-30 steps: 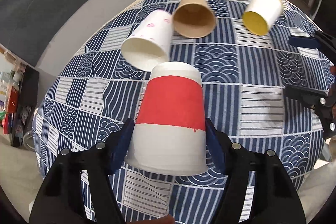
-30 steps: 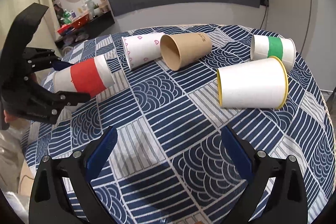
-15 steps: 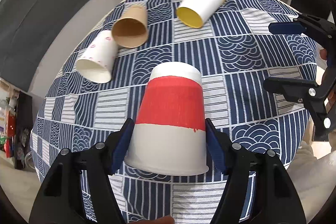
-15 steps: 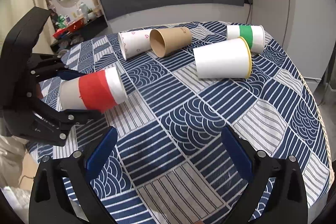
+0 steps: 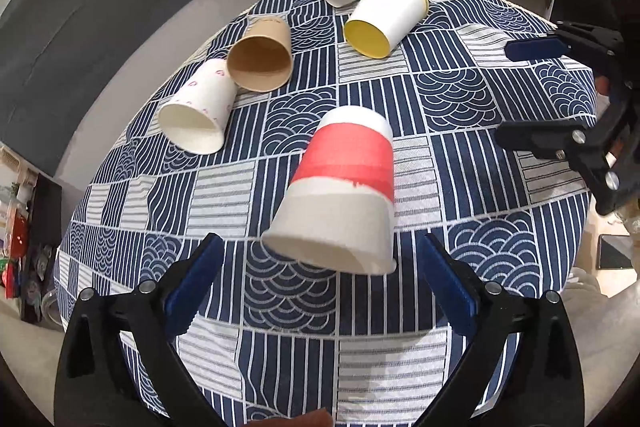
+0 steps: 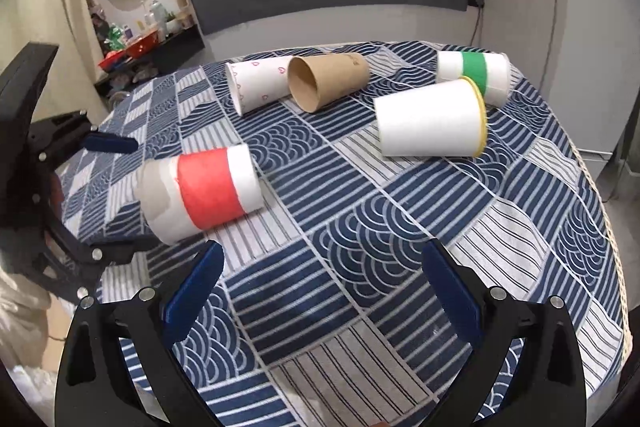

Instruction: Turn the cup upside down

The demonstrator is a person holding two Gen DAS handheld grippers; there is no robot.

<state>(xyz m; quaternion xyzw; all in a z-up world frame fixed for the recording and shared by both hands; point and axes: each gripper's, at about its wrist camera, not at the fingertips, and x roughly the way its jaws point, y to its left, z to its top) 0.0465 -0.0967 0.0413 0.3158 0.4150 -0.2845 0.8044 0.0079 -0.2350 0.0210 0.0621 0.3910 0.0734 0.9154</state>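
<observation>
So the left gripper point(image 5: 320, 283) has just let go, its fingers now spread wide, and the red-banded cup point(image 5: 340, 195) sits loose mid-frame on the tabletop point(image 5: 460, 99), tilted with its rim toward the camera and base pointing away, not flipped, while the right gripper point(image 6: 320, 291) hangs open and empty.

Round table point(image 6: 520, 219), patterned cloth point(image 5: 452, 95), five paper cups point(image 6: 430, 125).

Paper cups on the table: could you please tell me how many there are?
5: red-banded cup nearest the left gripper, heart-print cup and brown cup side by side at the back, yellow-rimmed cup to the right, green-banded cup behind it. None seems hidden.
</observation>
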